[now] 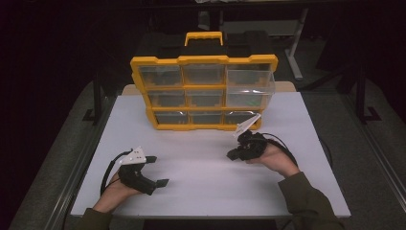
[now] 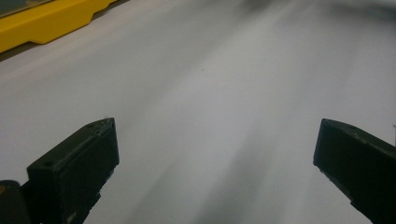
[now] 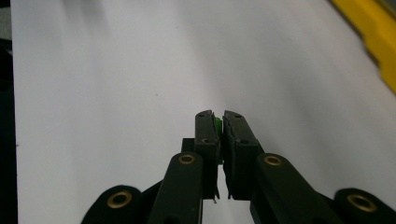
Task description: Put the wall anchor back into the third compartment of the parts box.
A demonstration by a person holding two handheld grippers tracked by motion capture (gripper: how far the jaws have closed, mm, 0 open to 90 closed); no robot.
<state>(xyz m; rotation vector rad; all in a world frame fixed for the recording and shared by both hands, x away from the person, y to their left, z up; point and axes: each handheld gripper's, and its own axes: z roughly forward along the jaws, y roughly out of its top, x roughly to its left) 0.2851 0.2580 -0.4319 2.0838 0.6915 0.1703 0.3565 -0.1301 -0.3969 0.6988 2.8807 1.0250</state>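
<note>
Green piece, pinched in right gripper

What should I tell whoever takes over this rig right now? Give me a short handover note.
Left gripper: jaws wide open, nothing between them, low over the white table.
Right gripper: shut on a small green piece, above the table in front of the yellow organizer.
Organizer: stands upright at the far edge; its top-right clear drawer is pulled out, with green bits inside.
Done: one green piece is gripped.
Left: probably placing the piece; where it goes cannot be told. The drawer is open.
</note>
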